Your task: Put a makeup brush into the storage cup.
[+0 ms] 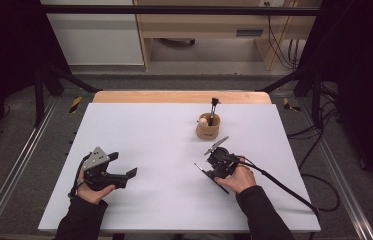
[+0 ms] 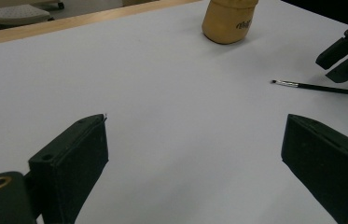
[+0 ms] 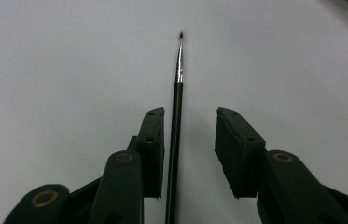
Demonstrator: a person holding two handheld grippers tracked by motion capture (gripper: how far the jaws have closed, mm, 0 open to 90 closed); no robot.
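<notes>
Nearest the near edge of the table (image 1: 139, 210), the left gripper (image 1: 124, 175) rests with jaws wide apart on nothing. To its right, the right gripper (image 3: 189, 140) straddles the thin black brush (image 3: 175, 121), lying flat toward the table's right side, jaws parted and one pad beside the handle, not clamped. The brush is judged light, stiff and prone to roll or slip; a mid-handle grip, clear of the fine bristles, looks soundest, with the wooden pot (image 1: 208, 127) standing beyond.

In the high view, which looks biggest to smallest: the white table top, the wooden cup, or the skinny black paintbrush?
1. The white rectangular table top, by far the largest.
2. The small round tan wooden cup.
3. The thin black paintbrush lying on the table top: about as long as the cup is tall, or longer, but far thinner. The right claw hides part of it.
</notes>
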